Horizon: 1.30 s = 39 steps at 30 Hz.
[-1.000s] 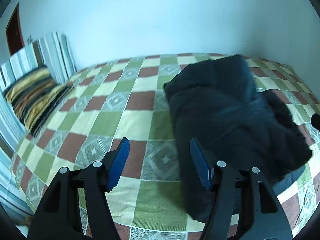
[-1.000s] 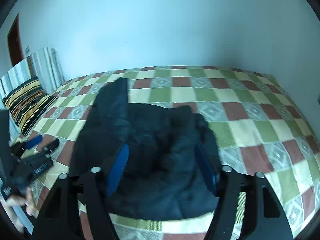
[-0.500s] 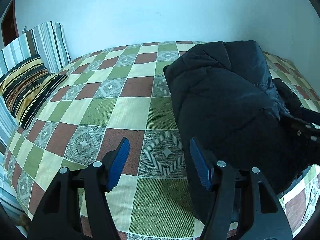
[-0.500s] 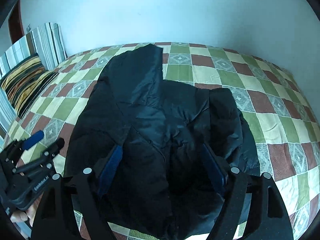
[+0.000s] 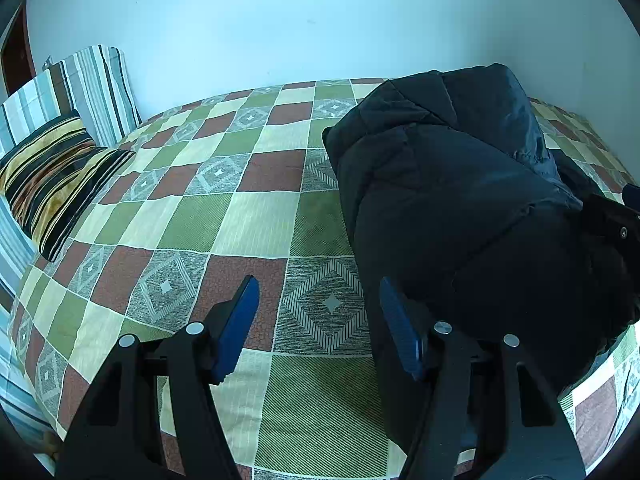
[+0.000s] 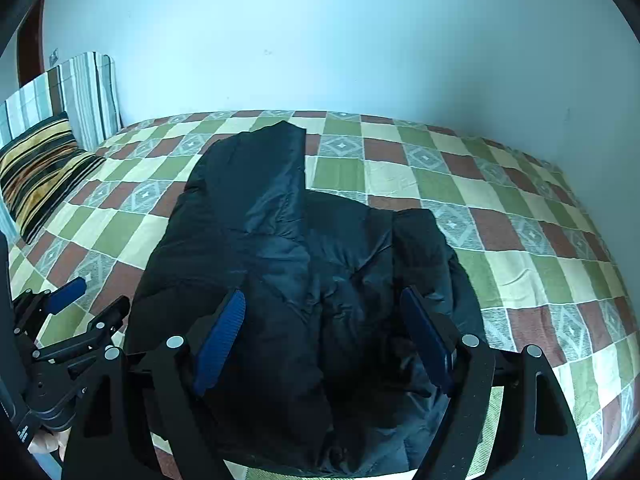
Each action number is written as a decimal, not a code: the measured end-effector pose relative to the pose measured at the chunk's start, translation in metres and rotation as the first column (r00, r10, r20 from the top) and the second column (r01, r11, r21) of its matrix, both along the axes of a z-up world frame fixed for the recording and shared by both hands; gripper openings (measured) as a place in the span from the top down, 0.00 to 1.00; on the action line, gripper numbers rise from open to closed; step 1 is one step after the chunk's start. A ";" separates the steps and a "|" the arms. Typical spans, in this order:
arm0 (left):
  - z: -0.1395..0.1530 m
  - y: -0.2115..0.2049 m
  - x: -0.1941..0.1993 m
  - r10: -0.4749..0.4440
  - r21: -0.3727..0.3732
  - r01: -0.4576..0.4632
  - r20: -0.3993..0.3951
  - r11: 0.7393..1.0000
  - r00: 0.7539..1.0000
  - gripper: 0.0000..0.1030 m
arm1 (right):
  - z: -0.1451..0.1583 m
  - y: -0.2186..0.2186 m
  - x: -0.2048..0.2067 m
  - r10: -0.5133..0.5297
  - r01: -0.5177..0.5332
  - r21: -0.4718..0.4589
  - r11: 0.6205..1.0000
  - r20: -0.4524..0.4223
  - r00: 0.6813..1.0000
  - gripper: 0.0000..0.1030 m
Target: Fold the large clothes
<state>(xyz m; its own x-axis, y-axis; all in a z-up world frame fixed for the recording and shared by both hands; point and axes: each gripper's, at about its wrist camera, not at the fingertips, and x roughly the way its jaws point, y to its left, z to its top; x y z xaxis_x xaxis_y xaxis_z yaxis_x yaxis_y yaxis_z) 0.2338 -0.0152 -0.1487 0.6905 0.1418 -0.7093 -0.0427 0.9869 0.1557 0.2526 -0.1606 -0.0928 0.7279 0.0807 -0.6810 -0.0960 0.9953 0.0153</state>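
A dark puffy jacket (image 5: 460, 208) lies bunched on the checkered bedspread (image 5: 240, 220), right of centre in the left wrist view. In the right wrist view the jacket (image 6: 304, 264) fills the middle. My left gripper (image 5: 318, 304) is open and empty, hovering over the bedspread just left of the jacket's near edge. My right gripper (image 6: 322, 316) is open and empty, just above the jacket's near part. The left gripper also shows at the lower left of the right wrist view (image 6: 80, 304). Part of the right gripper shows at the right edge of the left wrist view (image 5: 616, 220).
A yellow and black striped pillow (image 5: 52, 176) and a blue striped pillow (image 5: 80, 88) lean at the bed's left end. A pale wall (image 5: 280, 20) runs along the far side. The bed's near edge (image 6: 560, 448) is close below the grippers.
Both grippers have moved nearer and tilted down toward the bed, so the jacket looms larger. The jaws have stayed open. The jacket has not moved.
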 end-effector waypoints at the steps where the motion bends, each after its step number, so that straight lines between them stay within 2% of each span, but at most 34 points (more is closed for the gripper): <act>1: 0.000 0.000 0.000 0.000 -0.001 0.000 -0.001 1.000 1.000 0.39 | 0.000 0.000 0.000 0.000 0.000 -0.003 1.000 -0.001 1.000 0.24; 15: -0.001 0.006 0.000 0.013 0.000 -0.013 0.002 1.000 1.000 0.39 | 0.004 0.001 0.000 -0.020 0.021 -0.022 1.000 0.010 1.000 0.24; 31: -0.006 0.013 0.001 0.023 -0.002 -0.023 -0.010 1.000 1.000 0.39 | -0.023 0.013 0.019 0.039 -0.035 0.039 0.999 -0.106 0.994 0.24; 33: -0.006 0.014 0.001 0.023 -0.002 -0.023 -0.012 1.000 1.000 0.39 | -0.023 0.012 0.020 0.061 -0.052 0.077 0.996 -0.121 0.991 0.32; 35: -0.007 0.014 0.001 0.026 -0.003 -0.026 -0.014 1.000 1.000 0.39 | -0.025 0.012 0.021 0.099 -0.078 0.136 0.988 -0.153 0.983 0.55; 39: -0.007 0.015 0.001 0.031 -0.003 -0.031 -0.015 1.000 0.999 0.39 | -0.026 0.019 0.021 0.123 -0.099 0.149 0.984 -0.165 0.979 0.63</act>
<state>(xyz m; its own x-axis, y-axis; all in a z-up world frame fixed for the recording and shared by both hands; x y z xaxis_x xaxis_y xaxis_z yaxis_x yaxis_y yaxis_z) 0.2350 -0.0002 -0.1562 0.6749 0.1602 -0.7204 -0.0705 0.9857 0.1531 0.2738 -0.1416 -0.1190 0.5814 0.2574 -0.7718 -0.1898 0.9654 0.1790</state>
